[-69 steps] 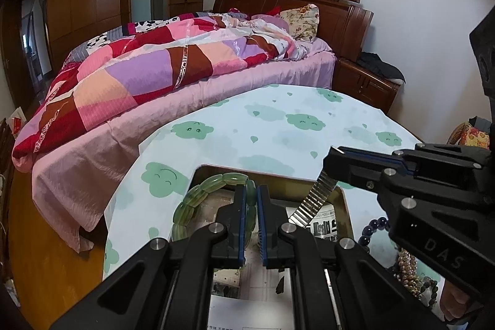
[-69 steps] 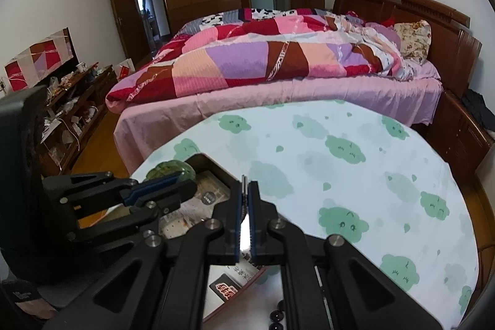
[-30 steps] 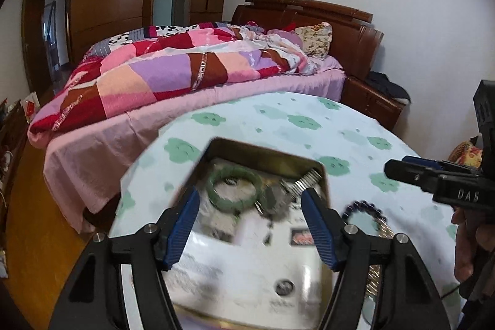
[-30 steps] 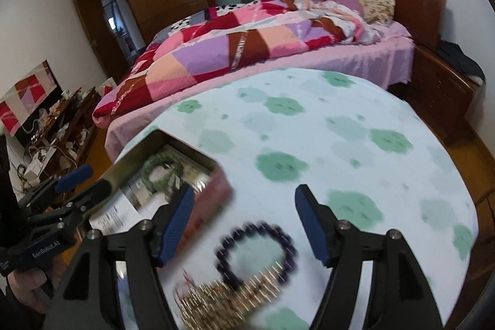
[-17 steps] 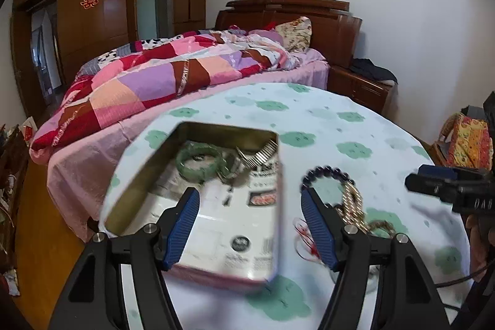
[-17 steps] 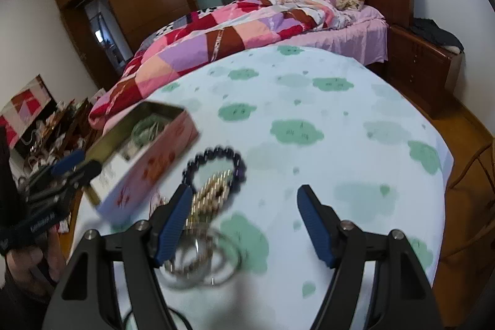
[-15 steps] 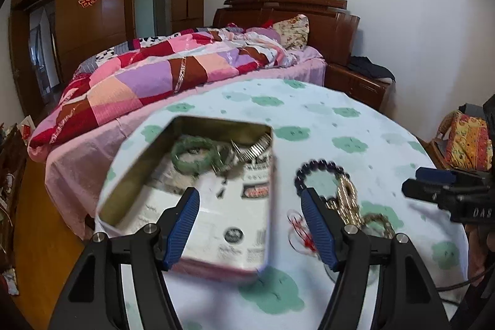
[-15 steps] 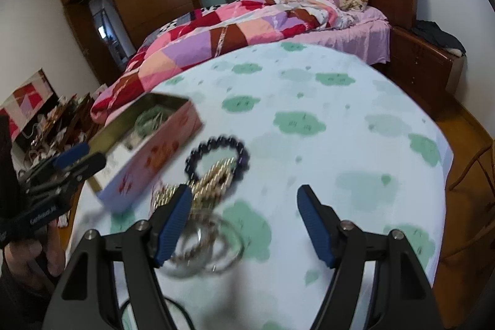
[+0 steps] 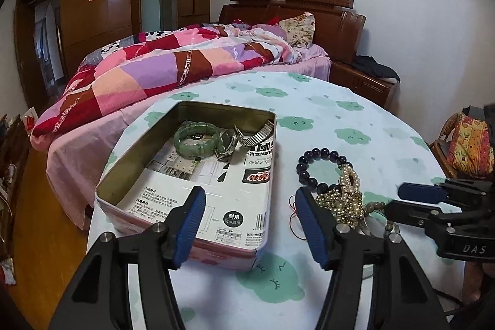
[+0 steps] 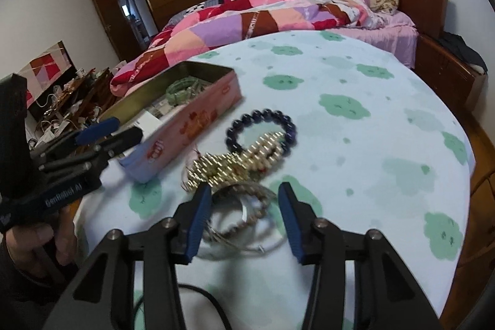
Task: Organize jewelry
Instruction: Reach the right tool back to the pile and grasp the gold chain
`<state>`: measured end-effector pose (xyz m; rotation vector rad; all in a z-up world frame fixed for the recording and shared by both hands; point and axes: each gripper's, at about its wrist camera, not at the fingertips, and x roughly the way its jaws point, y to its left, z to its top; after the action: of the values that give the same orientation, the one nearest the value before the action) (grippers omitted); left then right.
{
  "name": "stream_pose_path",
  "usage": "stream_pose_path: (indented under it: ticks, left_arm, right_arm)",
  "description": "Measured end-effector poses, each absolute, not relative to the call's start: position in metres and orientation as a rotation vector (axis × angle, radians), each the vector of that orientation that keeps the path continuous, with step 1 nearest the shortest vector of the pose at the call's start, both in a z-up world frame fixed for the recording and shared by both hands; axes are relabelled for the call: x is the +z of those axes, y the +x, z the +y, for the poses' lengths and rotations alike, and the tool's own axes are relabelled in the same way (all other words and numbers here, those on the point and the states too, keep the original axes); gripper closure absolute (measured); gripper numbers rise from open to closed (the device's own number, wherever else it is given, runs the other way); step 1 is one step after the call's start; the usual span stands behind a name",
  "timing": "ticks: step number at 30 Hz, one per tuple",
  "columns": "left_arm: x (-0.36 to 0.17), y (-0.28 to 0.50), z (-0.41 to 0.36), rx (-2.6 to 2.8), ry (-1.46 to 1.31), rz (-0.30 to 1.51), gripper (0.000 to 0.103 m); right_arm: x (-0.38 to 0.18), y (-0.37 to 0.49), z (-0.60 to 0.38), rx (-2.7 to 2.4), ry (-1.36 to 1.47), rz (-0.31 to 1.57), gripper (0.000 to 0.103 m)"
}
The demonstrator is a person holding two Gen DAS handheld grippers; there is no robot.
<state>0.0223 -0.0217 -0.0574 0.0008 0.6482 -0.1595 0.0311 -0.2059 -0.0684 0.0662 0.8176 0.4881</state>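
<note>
A pink rectangular tin (image 9: 185, 194) (image 10: 185, 116) lies open on the cloud-print table. Inside are a green jade bracelet (image 9: 195, 139) (image 10: 181, 90) and a metal wristwatch (image 9: 244, 138). To its right lies a loose pile: a dark purple bead bracelet (image 9: 321, 164) (image 10: 263, 126), a gold bead strand (image 9: 346, 197) (image 10: 238, 163) and thin bangles (image 10: 244, 215). My left gripper (image 9: 249, 217) is open and empty, over the tin's near right corner. My right gripper (image 10: 246, 214) is open and empty, straddling the bangles.
The round table (image 9: 355, 119) has a light cloth with green clouds. A bed with a patchwork quilt (image 9: 173, 67) stands behind it. A wooden nightstand (image 9: 362, 82) is at the back right. A black cable (image 10: 198, 296) lies at the near table edge.
Both grippers went from shut to open and pulled back from the tin. The watch and green bracelet now lie in the tin. The right gripper moved over the loose pile.
</note>
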Motion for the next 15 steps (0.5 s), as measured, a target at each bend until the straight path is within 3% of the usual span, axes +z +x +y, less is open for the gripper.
stream_pose_path:
  ticks: [9, 13, 15]
  left_arm:
    - [-0.060, 0.024, -0.015, -0.142, -0.024, 0.663, 0.042]
    - [-0.060, 0.025, -0.012, -0.146, -0.043, 0.670, 0.042]
    - [-0.059, 0.025, -0.011, -0.147, -0.047, 0.666, 0.042]
  right_arm:
    - [-0.071, 0.049, -0.147, 0.505, -0.121, 0.805, 0.054]
    - [-0.080, 0.051, -0.147, 0.474, -0.171, 0.827, 0.090]
    - [-0.073, 0.047, -0.159, 0.486, -0.112, 0.808, 0.090]
